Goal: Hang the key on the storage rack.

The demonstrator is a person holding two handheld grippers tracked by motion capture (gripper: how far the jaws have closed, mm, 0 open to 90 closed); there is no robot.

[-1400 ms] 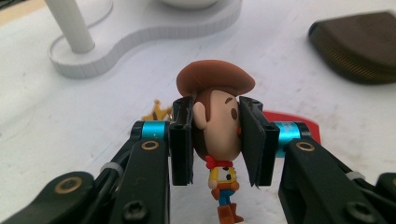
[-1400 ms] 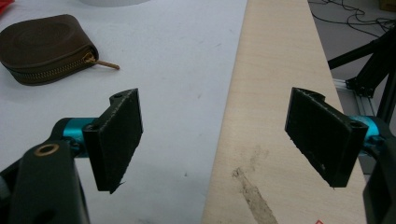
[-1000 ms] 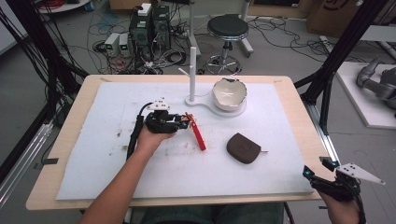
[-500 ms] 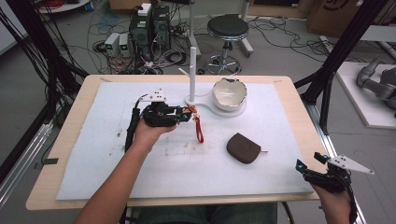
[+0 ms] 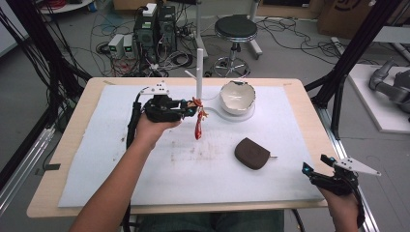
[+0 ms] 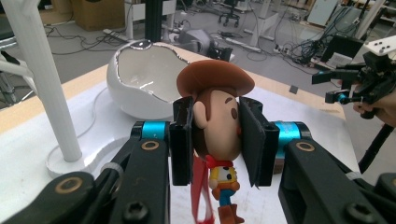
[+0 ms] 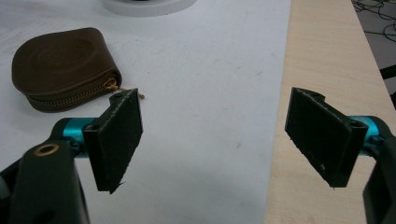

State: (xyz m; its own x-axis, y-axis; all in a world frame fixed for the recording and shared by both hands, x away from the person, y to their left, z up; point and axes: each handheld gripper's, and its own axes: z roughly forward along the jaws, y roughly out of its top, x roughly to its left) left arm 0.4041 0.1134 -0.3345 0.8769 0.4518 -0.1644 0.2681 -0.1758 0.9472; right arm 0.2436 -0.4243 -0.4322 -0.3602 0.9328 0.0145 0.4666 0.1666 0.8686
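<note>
A small cowboy figure (image 6: 215, 109) with a brown hat and a red strap (image 5: 197, 130) hangs in the air above the white mat (image 5: 145, 145). My left gripper (image 6: 215, 140) is shut on its head, one pad on each side. In the high view the left gripper (image 5: 192, 110) is held level, just left of the white stand's post (image 5: 199, 67). My right gripper (image 7: 219, 135) stands open with nothing between its pads, low over the mat's right edge. The right gripper (image 5: 314, 164) is at the table's front right corner.
A white egg-shaped bowl (image 5: 237, 96) sits on the stand's base beside the post. A brown zipped pouch (image 5: 251, 153) lies on the mat, left of and beyond the right gripper. The bare wooden table edge (image 7: 322, 70) runs along the right of the mat.
My left gripper has risen with the cowboy figure and moved toward the white post, lifting the red strap off the mat. The right gripper has shifted slightly left.
</note>
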